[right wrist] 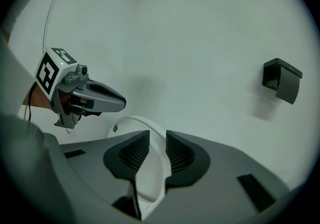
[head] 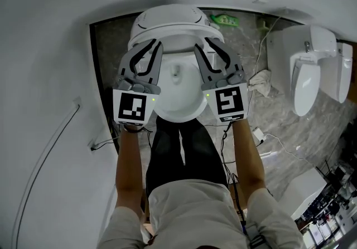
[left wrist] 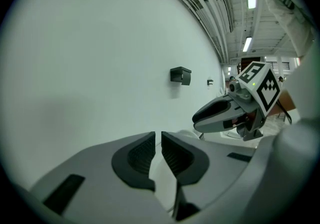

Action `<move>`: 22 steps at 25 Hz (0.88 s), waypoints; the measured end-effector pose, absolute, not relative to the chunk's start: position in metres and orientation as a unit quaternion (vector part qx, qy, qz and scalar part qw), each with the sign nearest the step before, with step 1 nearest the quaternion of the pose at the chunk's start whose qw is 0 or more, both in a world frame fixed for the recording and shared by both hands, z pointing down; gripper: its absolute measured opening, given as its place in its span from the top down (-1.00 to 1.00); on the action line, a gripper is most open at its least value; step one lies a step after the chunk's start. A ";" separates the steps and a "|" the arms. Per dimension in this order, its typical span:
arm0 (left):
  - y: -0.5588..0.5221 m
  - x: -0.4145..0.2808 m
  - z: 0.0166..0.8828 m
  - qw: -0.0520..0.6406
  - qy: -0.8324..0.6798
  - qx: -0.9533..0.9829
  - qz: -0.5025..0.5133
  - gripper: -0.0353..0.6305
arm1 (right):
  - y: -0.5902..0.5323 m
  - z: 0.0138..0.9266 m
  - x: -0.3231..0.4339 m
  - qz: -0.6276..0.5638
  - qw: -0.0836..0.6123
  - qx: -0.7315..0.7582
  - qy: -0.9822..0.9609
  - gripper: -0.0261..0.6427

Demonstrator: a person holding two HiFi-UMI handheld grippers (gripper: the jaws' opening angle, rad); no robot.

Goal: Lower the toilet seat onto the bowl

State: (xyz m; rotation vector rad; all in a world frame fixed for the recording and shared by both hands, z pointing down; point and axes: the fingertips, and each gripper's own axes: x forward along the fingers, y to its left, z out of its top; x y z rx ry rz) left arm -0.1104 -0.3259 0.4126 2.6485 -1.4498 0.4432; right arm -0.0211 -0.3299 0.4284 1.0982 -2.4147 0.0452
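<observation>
Right gripper view: fingers of our right gripper [right wrist: 157, 143] stand apart astride the upright toilet seat [right wrist: 150, 178]; left gripper [left wrist: 157, 143] closed, empty. Next we pinch and lower.

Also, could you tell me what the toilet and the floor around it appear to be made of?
The toilet looks like glazed ceramic: smooth, glossy white with soft highlights; its raised seat may be plastic instead. The floor looks like polished stone or stone-look tile: grey with pale marbled veins; I cannot tell which.
</observation>
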 end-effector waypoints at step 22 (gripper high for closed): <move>-0.358 -0.115 0.449 0.040 -0.451 0.871 0.192 0.46 | -0.370 0.464 -0.039 -0.028 0.294 0.373 -0.880 0.33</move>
